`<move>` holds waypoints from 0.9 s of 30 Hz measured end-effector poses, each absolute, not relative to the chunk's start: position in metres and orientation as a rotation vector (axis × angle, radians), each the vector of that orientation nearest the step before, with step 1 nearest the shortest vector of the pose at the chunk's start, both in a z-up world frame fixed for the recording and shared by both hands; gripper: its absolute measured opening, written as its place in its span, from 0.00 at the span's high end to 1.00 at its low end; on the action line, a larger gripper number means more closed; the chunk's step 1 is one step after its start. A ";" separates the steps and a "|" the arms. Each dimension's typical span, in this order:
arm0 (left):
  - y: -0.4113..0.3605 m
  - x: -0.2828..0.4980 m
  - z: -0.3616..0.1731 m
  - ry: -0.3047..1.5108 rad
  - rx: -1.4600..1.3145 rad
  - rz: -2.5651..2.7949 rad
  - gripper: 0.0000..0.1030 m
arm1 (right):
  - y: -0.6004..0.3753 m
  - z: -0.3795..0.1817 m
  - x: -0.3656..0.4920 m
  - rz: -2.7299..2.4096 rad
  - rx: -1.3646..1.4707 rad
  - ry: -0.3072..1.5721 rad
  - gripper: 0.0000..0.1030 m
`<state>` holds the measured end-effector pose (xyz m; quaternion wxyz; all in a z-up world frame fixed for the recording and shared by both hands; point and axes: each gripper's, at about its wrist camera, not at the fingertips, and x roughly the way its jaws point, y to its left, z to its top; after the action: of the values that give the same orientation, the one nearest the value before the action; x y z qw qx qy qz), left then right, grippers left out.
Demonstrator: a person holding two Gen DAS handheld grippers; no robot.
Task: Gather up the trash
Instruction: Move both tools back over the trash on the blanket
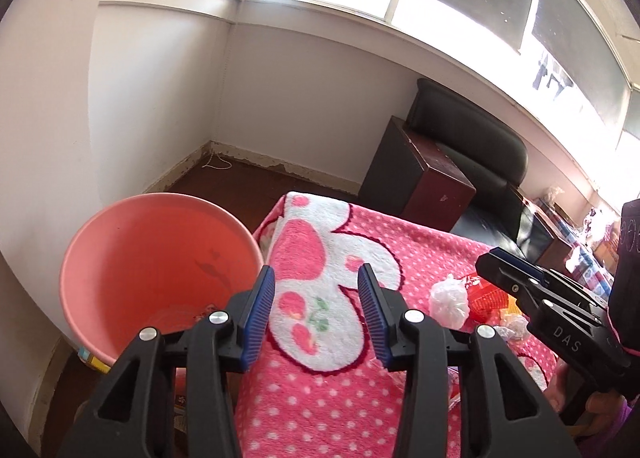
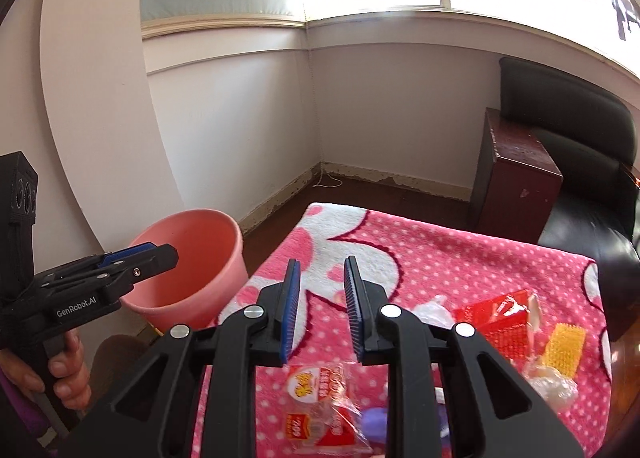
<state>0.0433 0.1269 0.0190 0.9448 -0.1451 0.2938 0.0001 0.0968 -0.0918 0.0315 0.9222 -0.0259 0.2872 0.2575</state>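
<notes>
Right wrist view, item one: right gripper (image 2: 322, 306), jaws apart with a narrow gap, nothing between them, pointing across the pink polka-dot blanket (image 2: 460, 254) that covers the desk. Trash lies at the near and right edges of the desk: a clear snack wrapper (image 2: 320, 406) directly below and behind the jaws, partly hidden by the gripper body; a red packet (image 2: 500, 318) and a yellow mesh piece (image 2: 564, 350) to the right of the jaws; crumpled clear plastic (image 2: 548, 382) near the right edge. A purple object low in this view is mostly covered and cannot be identified.

Item two: pink bucket (image 2: 188, 254), standing on the floor just off the desk's left edge, mouth up and open.

Left wrist view, item three: left gripper (image 1: 316, 310), jaws wide apart and empty, over the desk's left edge beside the bucket; the white crumpled wad (image 1: 450, 300) lies to the right of its jaws.

Relation governing the coming move, as a judgement: the right hand is nearer the trash pile, the left nearer the bucket. The wrapper's long axis cannot be made out. The bucket's bottom is largely blocked; its contents are unclear
</notes>
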 end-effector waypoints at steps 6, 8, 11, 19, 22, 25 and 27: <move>0.087 0.055 0.017 0.633 -0.258 -0.087 0.59 | -0.153 0.016 0.092 0.395 -0.037 0.620 0.78; 0.076 0.057 0.014 0.641 -0.246 -0.111 0.59 | -0.172 0.010 0.091 0.354 -0.019 0.637 0.78; 0.060 0.062 0.009 0.665 -0.232 -0.146 0.59 | -0.197 0.003 0.090 0.299 0.005 0.653 0.78; 0.025 0.074 -0.004 0.724 -0.186 -0.240 0.59 | -0.253 -0.012 0.085 0.185 0.056 0.684 0.78; 0.011 0.078 -0.007 0.744 -0.166 -0.287 0.59 | -0.268 -0.018 0.084 0.153 0.083 0.700 0.78; -0.002 0.086 -0.010 0.767 -0.157 -0.318 0.59 | -0.279 -0.024 0.083 0.130 0.112 0.718 0.78; -0.010 0.096 -0.012 0.790 -0.165 -0.334 0.59 | -0.285 -0.027 0.083 0.121 0.128 0.725 0.78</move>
<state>0.0964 -0.0101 -0.0122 0.9062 -0.0797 0.3824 -0.1617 0.0825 -0.2849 -0.0265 0.9312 0.0627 0.3541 0.0591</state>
